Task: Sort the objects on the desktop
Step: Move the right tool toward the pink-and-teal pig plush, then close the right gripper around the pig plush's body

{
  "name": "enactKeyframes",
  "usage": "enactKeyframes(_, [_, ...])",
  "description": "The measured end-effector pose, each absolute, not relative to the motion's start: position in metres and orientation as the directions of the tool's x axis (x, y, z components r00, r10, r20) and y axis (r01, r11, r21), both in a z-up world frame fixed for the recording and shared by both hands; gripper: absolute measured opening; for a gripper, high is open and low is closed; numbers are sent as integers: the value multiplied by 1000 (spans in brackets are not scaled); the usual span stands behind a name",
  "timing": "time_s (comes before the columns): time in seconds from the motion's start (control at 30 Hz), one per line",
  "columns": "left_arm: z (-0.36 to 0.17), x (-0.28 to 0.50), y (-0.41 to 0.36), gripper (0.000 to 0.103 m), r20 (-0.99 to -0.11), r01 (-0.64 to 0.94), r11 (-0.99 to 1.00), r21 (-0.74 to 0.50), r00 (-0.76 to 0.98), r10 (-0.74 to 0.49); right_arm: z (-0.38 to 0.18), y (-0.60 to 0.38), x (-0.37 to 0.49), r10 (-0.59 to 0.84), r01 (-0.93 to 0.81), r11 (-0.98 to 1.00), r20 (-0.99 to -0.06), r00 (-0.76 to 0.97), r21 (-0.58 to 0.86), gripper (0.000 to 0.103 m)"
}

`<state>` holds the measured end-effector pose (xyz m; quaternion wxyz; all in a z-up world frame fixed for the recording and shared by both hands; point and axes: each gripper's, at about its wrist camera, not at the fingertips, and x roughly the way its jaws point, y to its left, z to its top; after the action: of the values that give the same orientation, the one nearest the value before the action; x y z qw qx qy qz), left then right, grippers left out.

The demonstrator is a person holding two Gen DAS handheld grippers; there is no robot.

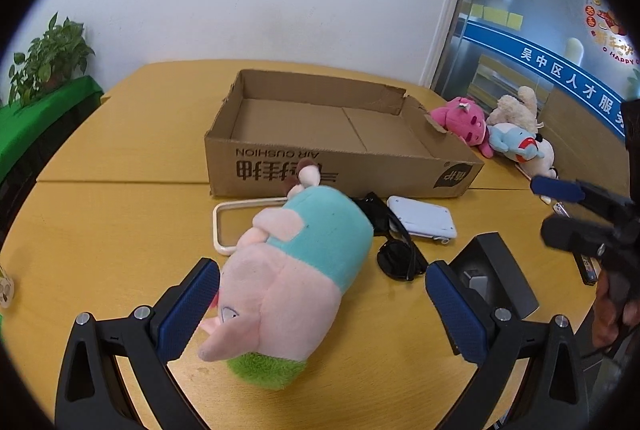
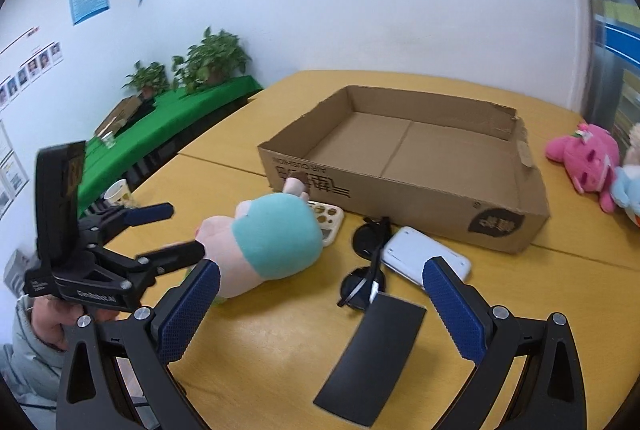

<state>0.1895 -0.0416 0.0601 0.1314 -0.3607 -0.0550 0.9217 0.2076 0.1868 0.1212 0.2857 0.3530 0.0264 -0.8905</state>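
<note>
The soft pig toy (image 1: 288,270), pink with a teal shirt, lies on the yellow counter (image 1: 100,230) near the box (image 1: 320,150), between the wide-open left gripper (image 1: 320,294). The right gripper (image 2: 320,294) is open too.

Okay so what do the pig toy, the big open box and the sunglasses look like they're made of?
Pig toy: soft plush fabric, matte; the pile is fuzzy and the body looks stuffed.
Open box: brown corrugated cardboard, matte and printed, with one torn, ragged corner.
Sunglasses: probably plastic; a thin black frame and dark, smooth lenses with slight gloss.
</note>
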Motion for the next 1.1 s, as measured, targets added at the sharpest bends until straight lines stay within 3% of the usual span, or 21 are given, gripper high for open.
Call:
enactKeyframes(0.2, [35,184,-58,103,-699,-194,-951,-243,-645,310,119,162,156,-544,682,-715,-735,-405,154,103])
enactKeyframes(0.33, [18,180,-74,103,-734,-150,-942,-302,-594,330,99,135,120,-495,752,-645,-825,-274,138,103])
enactKeyframes(0.5, [-6,173,-88,103,-765,-92,-930,-356,-543,346,74,91,91,-465,808,-566,-872,-153,160,103])
enactKeyframes(0.83, [-13,156,-122,103,-761,-100,-918,-385,-528,377,42,35,85,-440,823,-506,-898,13,259,103])
enactKeyframes(1.1, [-7,150,-181,103,-777,-2,-938,-345,-560,287,41,57,116,-495,791,-497,-866,79,356,103])
